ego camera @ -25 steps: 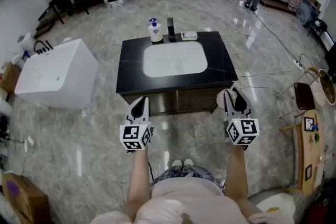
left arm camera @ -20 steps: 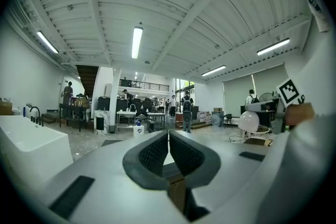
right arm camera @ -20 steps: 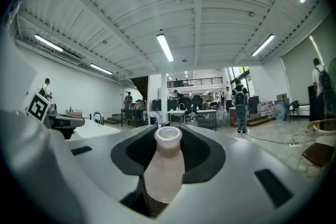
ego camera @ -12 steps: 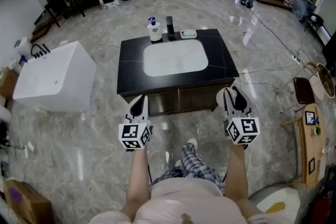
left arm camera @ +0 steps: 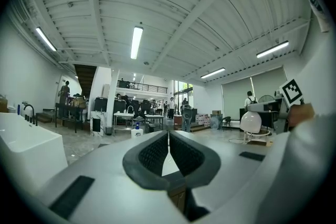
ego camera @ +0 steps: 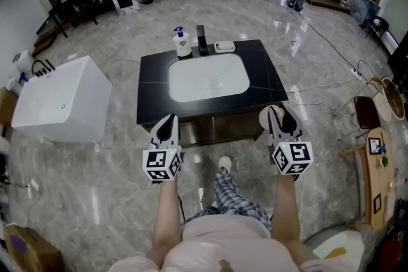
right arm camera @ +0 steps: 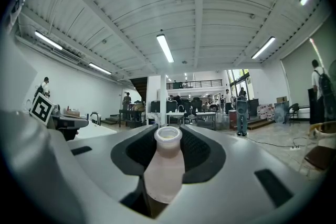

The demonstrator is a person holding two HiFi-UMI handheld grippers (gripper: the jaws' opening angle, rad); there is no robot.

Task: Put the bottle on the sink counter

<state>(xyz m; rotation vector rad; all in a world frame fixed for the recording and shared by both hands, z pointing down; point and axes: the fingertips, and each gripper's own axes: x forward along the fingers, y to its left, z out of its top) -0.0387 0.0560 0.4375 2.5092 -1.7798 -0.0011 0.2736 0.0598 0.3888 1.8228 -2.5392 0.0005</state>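
Black polished-stone tabletop (ego camera: 153, 89) of the sink unit, with its white oval basin (ego camera: 208, 76), stands ahead of the person on the grey marble floor (ego camera: 95, 162). The task's thing is not on it. Placement is judged wholly outstanding: approach, setting down and release are all to be done. Both arms reach forward and level, one on either side of the body. Right gripper (ego camera: 280, 119) points toward the tabletop's near right corner, short of its edge, with its jaws clamped on the pale pink plastic bottle (right arm camera: 164, 165), open neck showing. Left gripper (ego camera: 167, 128) aims at the near left edge, jaws closed together, carrying nothing.
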